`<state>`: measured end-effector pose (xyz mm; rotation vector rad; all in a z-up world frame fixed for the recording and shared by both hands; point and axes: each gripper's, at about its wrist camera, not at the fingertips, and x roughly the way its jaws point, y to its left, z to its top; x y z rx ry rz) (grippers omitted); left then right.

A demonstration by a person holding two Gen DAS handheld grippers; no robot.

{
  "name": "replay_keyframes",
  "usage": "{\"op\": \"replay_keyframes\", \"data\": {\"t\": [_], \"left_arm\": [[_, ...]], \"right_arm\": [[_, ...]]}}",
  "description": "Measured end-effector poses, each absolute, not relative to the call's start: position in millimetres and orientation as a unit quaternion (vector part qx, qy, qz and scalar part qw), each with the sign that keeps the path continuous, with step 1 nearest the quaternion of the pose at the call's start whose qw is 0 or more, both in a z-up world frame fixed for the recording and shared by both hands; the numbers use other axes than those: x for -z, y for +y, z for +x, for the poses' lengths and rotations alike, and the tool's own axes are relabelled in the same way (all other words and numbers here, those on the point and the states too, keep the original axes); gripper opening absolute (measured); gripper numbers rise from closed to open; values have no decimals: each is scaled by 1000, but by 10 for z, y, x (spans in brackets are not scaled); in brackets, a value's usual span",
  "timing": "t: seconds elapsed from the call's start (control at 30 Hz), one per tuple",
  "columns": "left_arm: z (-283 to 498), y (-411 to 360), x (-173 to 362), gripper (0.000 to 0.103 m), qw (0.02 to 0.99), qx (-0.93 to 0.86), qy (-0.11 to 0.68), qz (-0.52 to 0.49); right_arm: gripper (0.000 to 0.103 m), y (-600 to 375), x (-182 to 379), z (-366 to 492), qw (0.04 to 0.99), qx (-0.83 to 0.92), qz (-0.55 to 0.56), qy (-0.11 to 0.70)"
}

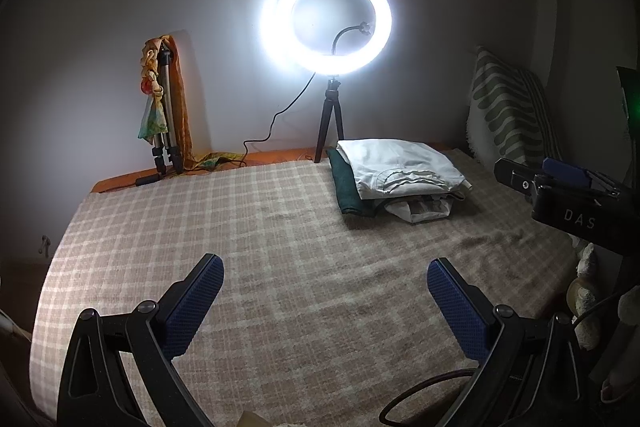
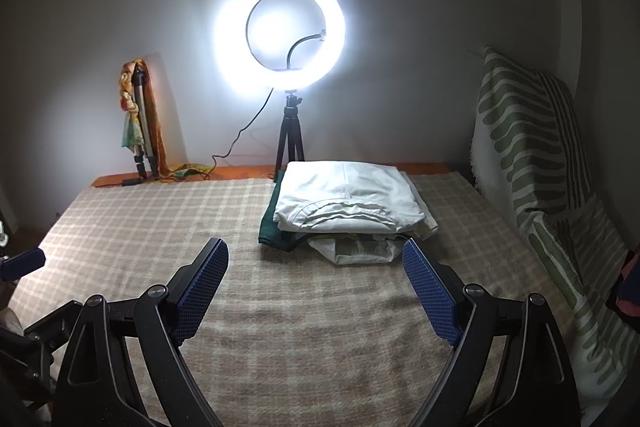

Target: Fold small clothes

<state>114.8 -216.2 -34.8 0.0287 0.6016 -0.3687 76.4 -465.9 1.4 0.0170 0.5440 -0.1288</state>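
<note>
A stack of folded clothes (image 1: 396, 175) lies at the far right of the checked blanket (image 1: 248, 227): a white garment (image 2: 344, 195) on top, a dark green one (image 2: 270, 227) under it, a pale printed one (image 2: 360, 249) lowest. My left gripper (image 1: 325, 277) is open and empty, over bare blanket well short of the stack. My right gripper (image 2: 315, 259) is open and empty, just in front of the stack. The right gripper's body also shows at the right edge of the left wrist view (image 1: 568, 195).
A lit ring light on a small tripod (image 2: 280, 35) stands behind the stack. A folded tripod draped with coloured cloth (image 2: 138, 119) leans on the wall at back left. A green striped cushion (image 2: 532, 131) stands at right. A cable (image 1: 280, 115) runs along the orange back edge.
</note>
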Motion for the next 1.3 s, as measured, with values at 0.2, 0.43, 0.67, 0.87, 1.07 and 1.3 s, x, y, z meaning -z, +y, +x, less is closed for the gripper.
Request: {"op": "replay_keyframes", "data": {"t": [0.2, 0.43, 0.67, 0.87, 1.07, 1.3], "left_arm": [[1148, -2149, 353, 103, 938, 177, 296, 14], [1178, -2163, 381, 103, 936, 176, 304, 12], [1191, -2201, 403, 103, 936, 170, 308, 14], [1192, -2231, 423, 103, 937, 164, 308, 18], [1214, -2287, 459, 103, 936, 165, 309, 26], [1268, -2432, 515, 103, 933, 176, 312, 35]], "right_arm": [[89, -4647, -5, 769, 961, 61, 7, 270], [89, -4640, 10, 777, 961, 60, 7, 271], [89, -4660, 42, 798, 960, 57, 7, 273], [89, -4711, 84, 829, 959, 56, 10, 277], [89, -4752, 130, 872, 958, 55, 11, 280], [89, -4816, 187, 927, 957, 55, 12, 285]]}}
